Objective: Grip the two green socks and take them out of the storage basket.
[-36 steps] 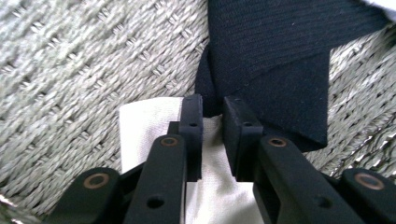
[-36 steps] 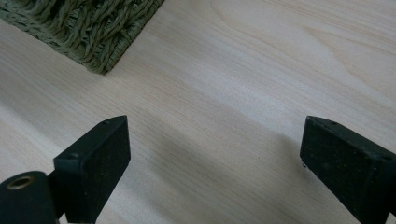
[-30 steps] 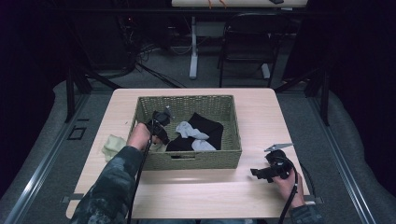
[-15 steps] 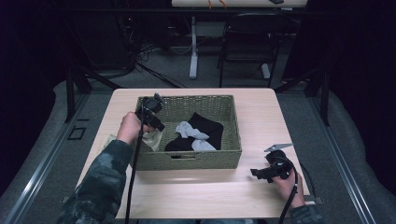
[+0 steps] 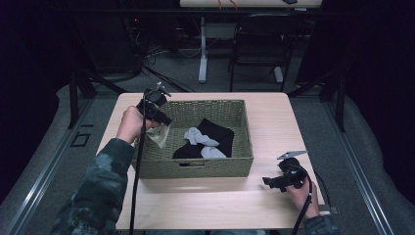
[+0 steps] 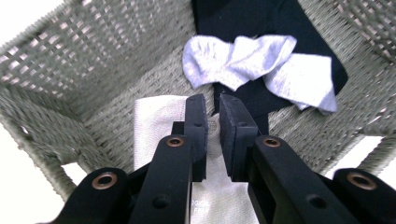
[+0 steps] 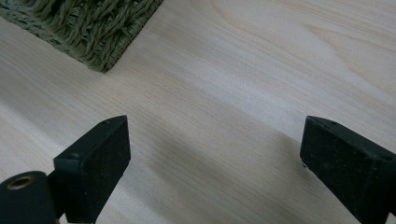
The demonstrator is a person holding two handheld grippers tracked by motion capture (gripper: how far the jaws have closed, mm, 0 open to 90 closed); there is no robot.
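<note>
My left gripper (image 5: 164, 121) hangs over the left end of the woven basket (image 5: 244, 122), shut on a pale cream sock (image 5: 160, 135) that dangles inside the basket's left wall. In the left gripper view the jaws (image 6: 214, 122) pinch that cream sock (image 6: 154, 121) above the basket floor (image 6: 112, 116). Farther in lie a black garment (image 6: 275, 28) and grey-white socks (image 6: 243, 58), also seen as black cloth (image 5: 215, 133) and grey socks (image 5: 199, 139). My right gripper (image 5: 270, 182) rests low over the table's front right, open, nothing between its pads (image 7: 100, 156).
The wooden table (image 5: 274, 107) has bare surface to the right of and in front of the basket. A basket corner (image 7: 100, 39) shows at the top left of the right gripper view. Beyond the table stand a chair (image 5: 259, 44) and a desk leg (image 5: 202, 49).
My left gripper rose from beside the basket's left front, carrying the cream sock up and over the left rim into the basket. The right gripper stayed put.
</note>
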